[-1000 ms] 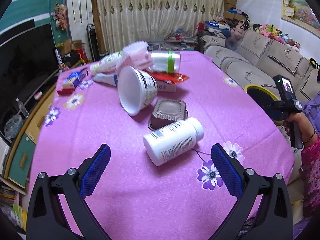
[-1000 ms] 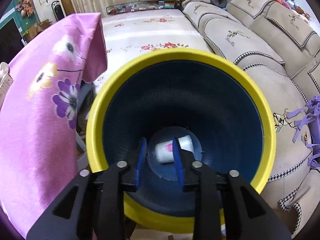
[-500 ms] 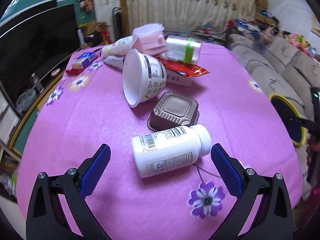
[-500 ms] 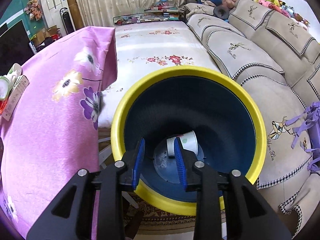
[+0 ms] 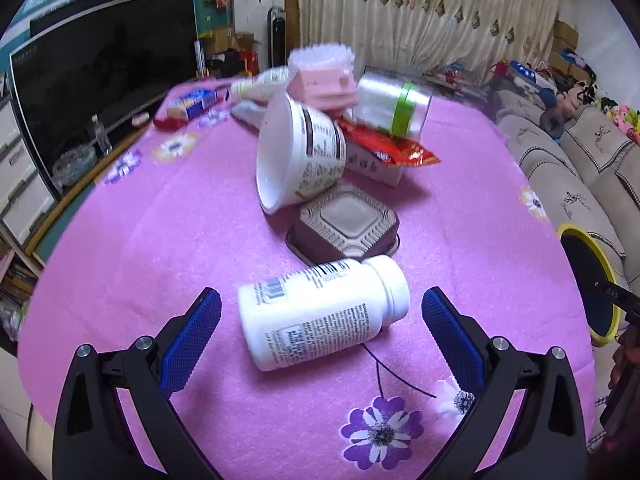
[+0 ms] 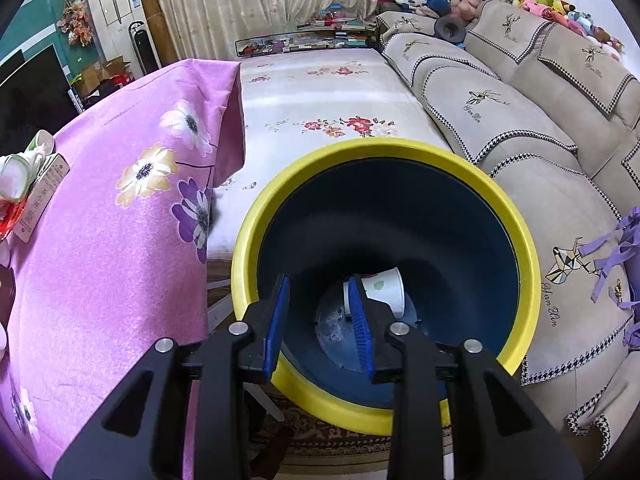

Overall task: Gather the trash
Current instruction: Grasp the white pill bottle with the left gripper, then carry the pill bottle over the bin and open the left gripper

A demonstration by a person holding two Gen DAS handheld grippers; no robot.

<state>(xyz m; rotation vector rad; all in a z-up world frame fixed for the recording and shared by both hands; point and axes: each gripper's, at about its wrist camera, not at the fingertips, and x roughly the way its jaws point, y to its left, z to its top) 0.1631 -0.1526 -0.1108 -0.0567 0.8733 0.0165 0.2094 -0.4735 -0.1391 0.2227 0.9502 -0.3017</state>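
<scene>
You are in a home living room. A long beige sofa [image 6: 520, 92] with patterned covers runs along one wall, soft toys [image 6: 548, 0] lined on its back. A large dark television [image 5: 100, 76] faces it, cream curtains [image 5: 420, 16] hang behind, and a pink flowered cloth [image 5: 160, 240] covers the table.

I note: tablecloth [image 5: 160, 240] pink with purple and white flowers; pill bottle [image 5: 320, 312] white, black print; bin [image 6: 520, 240] yellow-rimmed, dark blue inside; gripper pads [image 5: 192, 332] blue.
</scene>
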